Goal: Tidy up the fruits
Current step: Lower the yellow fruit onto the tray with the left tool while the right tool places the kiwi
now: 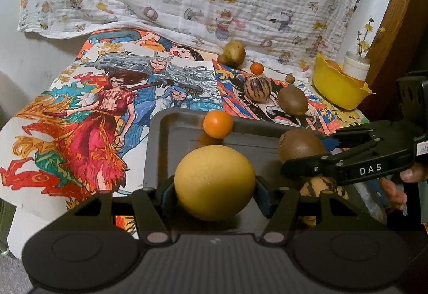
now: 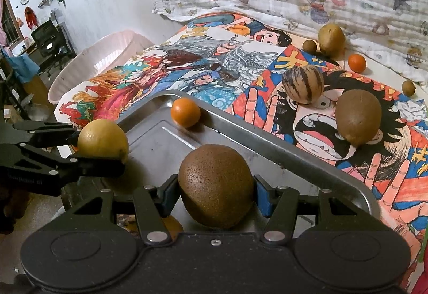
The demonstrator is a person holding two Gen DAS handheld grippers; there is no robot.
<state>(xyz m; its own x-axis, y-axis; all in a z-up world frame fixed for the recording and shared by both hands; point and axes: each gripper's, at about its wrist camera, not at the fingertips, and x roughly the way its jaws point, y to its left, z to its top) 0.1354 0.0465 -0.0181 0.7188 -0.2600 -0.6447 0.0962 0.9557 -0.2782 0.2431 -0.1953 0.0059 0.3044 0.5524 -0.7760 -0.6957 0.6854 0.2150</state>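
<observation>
My left gripper [image 1: 215,193] is shut on a round yellow citrus fruit [image 1: 214,176], held over the near part of a grey metal tray [image 1: 165,138]. My right gripper [image 2: 216,195] is shut on a brown kiwi [image 2: 216,181] above the same tray [image 2: 267,144]. Each gripper shows in the other's view: the right gripper [image 1: 305,153] with its kiwi [image 1: 301,146], the left gripper [image 2: 100,148] with the yellow fruit [image 2: 103,140]. A small orange [image 1: 218,124] lies in the tray's far corner. A striped fruit [image 1: 321,185] lies in the tray, partly hidden under the right gripper.
On the cartoon-printed table cover lie a striped melon [image 2: 303,84], a second kiwi [image 2: 358,117], a yellowish pear-like fruit [image 2: 331,39], a small orange [image 2: 357,62] and small brown fruits [image 2: 309,46]. A yellow bowl [image 1: 339,87] stands at the right. A pink basket [image 2: 99,58] sits beyond the table's left edge.
</observation>
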